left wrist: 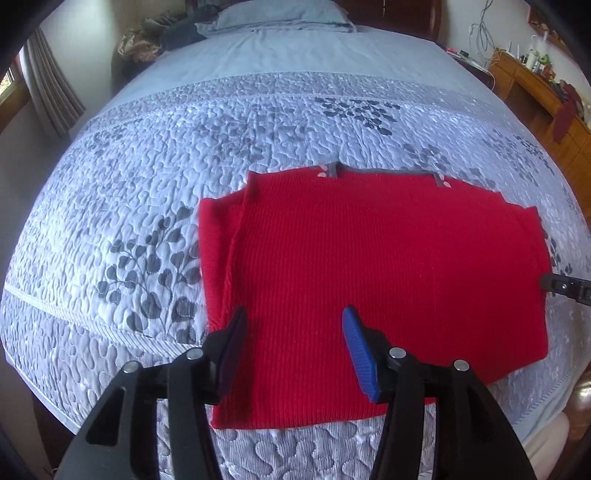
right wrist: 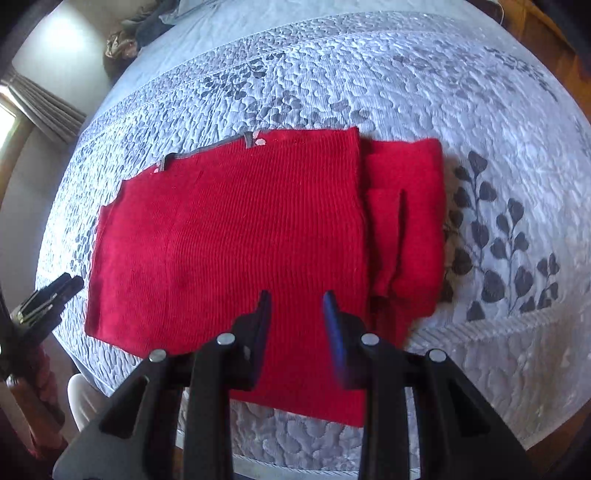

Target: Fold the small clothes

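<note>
A red ribbed knit sweater (left wrist: 369, 266) lies flat and partly folded on the quilted bed cover, its grey neckline at the far edge. In the left wrist view my left gripper (left wrist: 295, 317) hovers above the sweater's near left part, jaws open with nothing between them. The right gripper's black tip (left wrist: 565, 286) shows at the sweater's right edge. In the right wrist view the sweater (right wrist: 236, 236) has a folded sleeve (right wrist: 402, 221) along its right side. My right gripper (right wrist: 295, 299) hangs over the near edge, its jaws apart and empty. The left gripper (right wrist: 51, 295) shows at the left.
The bed (left wrist: 184, 155) carries a pale quilt with grey leaf prints and a pillow (left wrist: 280, 14) at the head. A wooden dresser (left wrist: 546, 99) with clutter stands to the right. Curtains (left wrist: 51, 88) and a window are on the left. Dark clothes (left wrist: 177, 33) lie beside the pillow.
</note>
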Tool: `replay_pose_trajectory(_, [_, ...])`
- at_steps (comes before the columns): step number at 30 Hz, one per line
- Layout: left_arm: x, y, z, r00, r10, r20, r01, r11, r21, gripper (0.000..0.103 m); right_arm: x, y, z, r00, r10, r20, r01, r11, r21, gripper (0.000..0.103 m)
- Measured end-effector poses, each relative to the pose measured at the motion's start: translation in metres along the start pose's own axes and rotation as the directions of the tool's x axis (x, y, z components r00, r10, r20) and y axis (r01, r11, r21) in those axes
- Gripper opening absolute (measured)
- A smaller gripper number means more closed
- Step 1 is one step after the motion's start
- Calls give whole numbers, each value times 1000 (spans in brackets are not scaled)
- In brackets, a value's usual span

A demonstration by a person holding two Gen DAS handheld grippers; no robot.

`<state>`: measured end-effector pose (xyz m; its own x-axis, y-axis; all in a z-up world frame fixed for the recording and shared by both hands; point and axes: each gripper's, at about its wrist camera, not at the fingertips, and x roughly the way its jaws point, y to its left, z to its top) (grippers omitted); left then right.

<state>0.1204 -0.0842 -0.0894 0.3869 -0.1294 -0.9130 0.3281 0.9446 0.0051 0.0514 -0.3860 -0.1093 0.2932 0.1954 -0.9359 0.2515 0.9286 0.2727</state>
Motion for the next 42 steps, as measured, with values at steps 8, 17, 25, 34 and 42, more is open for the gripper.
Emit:
replay_pose_trajectory(8, [20, -4, -3, 1000, 12, -8, -12, 1000, 12, 60, 35, -3, 0, 998, -45, -47, 46, 999, 13, 30])
replay_pose_trajectory(17, [64, -2, -9, 996, 25, -81, -24, 1000, 5, 60, 52, -8, -5, 997, -47, -54, 47, 999, 10, 32])
replay_pose_trajectory(25, [79, -2, -16, 998, 30, -61, -29, 1000, 9, 66, 62, -7, -6, 997, -59, -45, 59, 998, 7, 35])
replay_pose_trajectory(34, [54, -5, 0, 998, -27, -63, 26, 1000, -5, 67, -6, -36, -12, 999, -1, 39, -2, 995, 96, 65])
replay_pose_trajectory(42, [67, -50, 37, 992, -92, -87, 95, 995, 35, 68, 3, -93, -8, 996, 89, -21, -83, 974, 211, 81])
